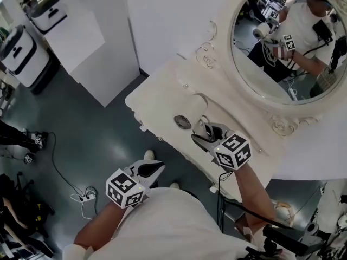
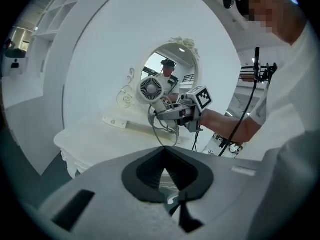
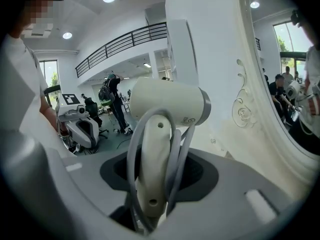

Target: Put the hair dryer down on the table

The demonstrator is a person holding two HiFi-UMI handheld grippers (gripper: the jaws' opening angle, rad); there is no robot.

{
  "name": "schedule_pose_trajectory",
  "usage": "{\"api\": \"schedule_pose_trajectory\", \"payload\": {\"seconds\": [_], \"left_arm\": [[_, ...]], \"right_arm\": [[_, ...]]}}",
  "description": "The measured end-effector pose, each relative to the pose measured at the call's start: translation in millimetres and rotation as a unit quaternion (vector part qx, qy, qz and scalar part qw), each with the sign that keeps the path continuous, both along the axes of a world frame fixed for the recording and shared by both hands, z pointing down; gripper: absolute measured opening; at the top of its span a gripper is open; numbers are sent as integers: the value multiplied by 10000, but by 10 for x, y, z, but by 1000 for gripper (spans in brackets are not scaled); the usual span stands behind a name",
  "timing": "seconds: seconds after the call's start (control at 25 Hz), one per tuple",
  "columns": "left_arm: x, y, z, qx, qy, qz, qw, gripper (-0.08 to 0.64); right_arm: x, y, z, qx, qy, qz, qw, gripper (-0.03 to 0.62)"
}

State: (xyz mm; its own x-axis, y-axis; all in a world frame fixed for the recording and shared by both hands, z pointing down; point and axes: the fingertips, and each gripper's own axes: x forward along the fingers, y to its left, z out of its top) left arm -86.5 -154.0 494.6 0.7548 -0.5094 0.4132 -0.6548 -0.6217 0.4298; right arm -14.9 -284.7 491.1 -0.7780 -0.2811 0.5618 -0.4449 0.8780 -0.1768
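Over the surface (image 1: pixel 162 96): hair dryer (image 1: pixel 188 114) up in the air, we haven't landed it yet.
Right claw (image 1: pixel 201 134): clamped on the hair dryer.
Left claw (image 1: pixel 150 169): together, empty.
Remaining: lower, release.

Right gripper (image 1: pixel 199 131) clamping hair dryer (image 1: pixel 188 115) handle, arm reaching forward; left gripper (image 1: pixel 160 168) hovering near torso, 2 jaws pressing together, empty.

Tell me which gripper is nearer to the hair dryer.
Right. The right gripper holds the hair dryer by its handle over the table; the left gripper hangs apart, off the table's edge.
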Motion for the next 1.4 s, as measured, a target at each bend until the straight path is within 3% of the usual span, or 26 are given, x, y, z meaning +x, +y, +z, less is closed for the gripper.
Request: {"api": "schedule_pose_trajectory", "payload": {"seconds": [0.28, 0.68, 1.08, 1.4], "left_arm": [[-428, -841, -163, 107, 131, 416, 9990, 2], [-1304, -1587, -4, -106, 59, 428, 9990, 2], [-1705, -2029, 137, -306, 65, 576, 9978, 2], [-1818, -2232, 237, -423, 99, 687, 9967, 2]], "right_arm": [[-591, -900, 365, -180, 444, 98, 9988, 190], [-1149, -1804, 1300, -391, 1237, 274, 9912, 190], [-1310, -2251, 1981, -467, 1998, 389, 9780, 192], [-1331, -2394, 2233, -503, 2201, 443, 9732, 192]]}}
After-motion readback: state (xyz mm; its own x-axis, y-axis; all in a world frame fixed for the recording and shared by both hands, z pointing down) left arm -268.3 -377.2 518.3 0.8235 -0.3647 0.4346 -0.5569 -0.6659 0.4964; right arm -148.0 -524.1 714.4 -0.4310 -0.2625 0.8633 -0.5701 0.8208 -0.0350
